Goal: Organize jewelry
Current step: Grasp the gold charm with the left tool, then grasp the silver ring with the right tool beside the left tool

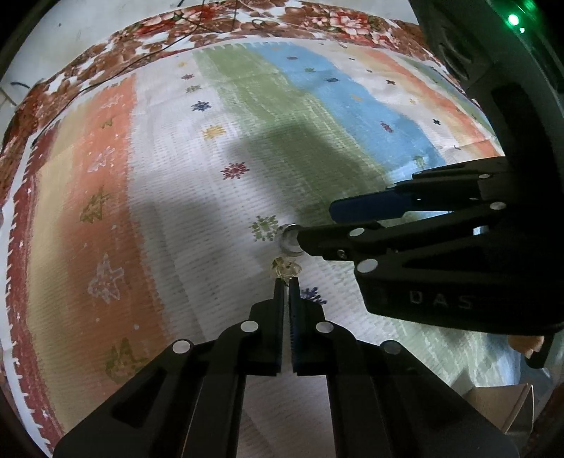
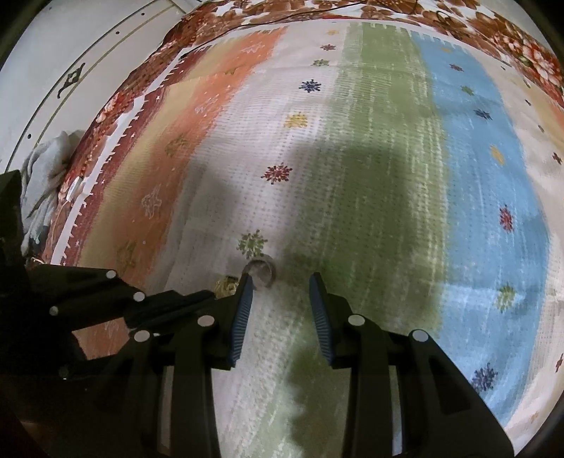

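A silver ring (image 1: 291, 240) lies on the striped mat (image 1: 197, 197). A small gold ornament (image 1: 284, 268) lies just in front of it. My left gripper (image 1: 286, 280) is shut on the near edge of the gold ornament. My right gripper (image 1: 319, 225) reaches in from the right, open, its lower finger touching the ring. In the right wrist view the ring (image 2: 262, 269) sits just ahead of the left blue pad (image 2: 243, 310) of my open right gripper (image 2: 280, 278). The gold ornament (image 2: 225, 284) shows at the tip of the left gripper (image 2: 208, 297).
The mat lies over a brown floral cloth (image 1: 310, 17). A thin black cable (image 1: 116, 72) runs along the far edge. A white wall (image 2: 63, 53) and crumpled grey cloth (image 2: 46, 165) are at the left. A cardboard box corner (image 1: 507, 405) sits bottom right.
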`<move>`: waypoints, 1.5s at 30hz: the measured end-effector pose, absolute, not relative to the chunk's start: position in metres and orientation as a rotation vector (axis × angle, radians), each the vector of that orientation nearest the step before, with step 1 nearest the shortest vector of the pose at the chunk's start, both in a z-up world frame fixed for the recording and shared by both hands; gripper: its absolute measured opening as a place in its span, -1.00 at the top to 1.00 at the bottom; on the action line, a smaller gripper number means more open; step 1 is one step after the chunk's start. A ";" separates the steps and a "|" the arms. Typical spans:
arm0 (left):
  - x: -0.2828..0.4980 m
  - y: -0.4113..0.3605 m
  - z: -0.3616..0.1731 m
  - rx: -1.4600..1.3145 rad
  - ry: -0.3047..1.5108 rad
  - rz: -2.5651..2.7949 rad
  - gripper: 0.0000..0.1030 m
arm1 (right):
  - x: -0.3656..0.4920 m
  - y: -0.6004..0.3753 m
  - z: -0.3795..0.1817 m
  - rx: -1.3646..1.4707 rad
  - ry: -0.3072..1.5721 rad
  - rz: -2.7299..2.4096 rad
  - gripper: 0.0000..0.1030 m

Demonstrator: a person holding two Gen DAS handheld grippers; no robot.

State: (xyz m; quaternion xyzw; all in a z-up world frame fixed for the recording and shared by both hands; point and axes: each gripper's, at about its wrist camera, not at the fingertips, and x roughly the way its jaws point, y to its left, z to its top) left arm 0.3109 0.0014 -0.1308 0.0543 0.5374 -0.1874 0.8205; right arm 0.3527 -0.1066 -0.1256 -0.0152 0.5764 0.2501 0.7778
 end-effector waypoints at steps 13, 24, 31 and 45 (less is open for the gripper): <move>0.314 0.018 -0.133 0.095 1.160 -0.389 0.96 | 0.358 -0.086 -0.131 -0.057 1.249 0.570 0.32; 0.311 0.005 -0.139 0.148 1.154 -0.410 0.90 | 0.359 -0.090 -0.135 -0.057 1.251 0.559 0.56; 0.312 0.003 -0.138 0.164 1.121 -0.396 0.54 | 0.359 -0.093 -0.135 -0.047 1.253 0.559 0.56; 0.316 -0.004 -0.146 0.184 1.085 -0.383 0.60 | 0.359 -0.110 -0.130 -0.029 1.252 0.527 0.56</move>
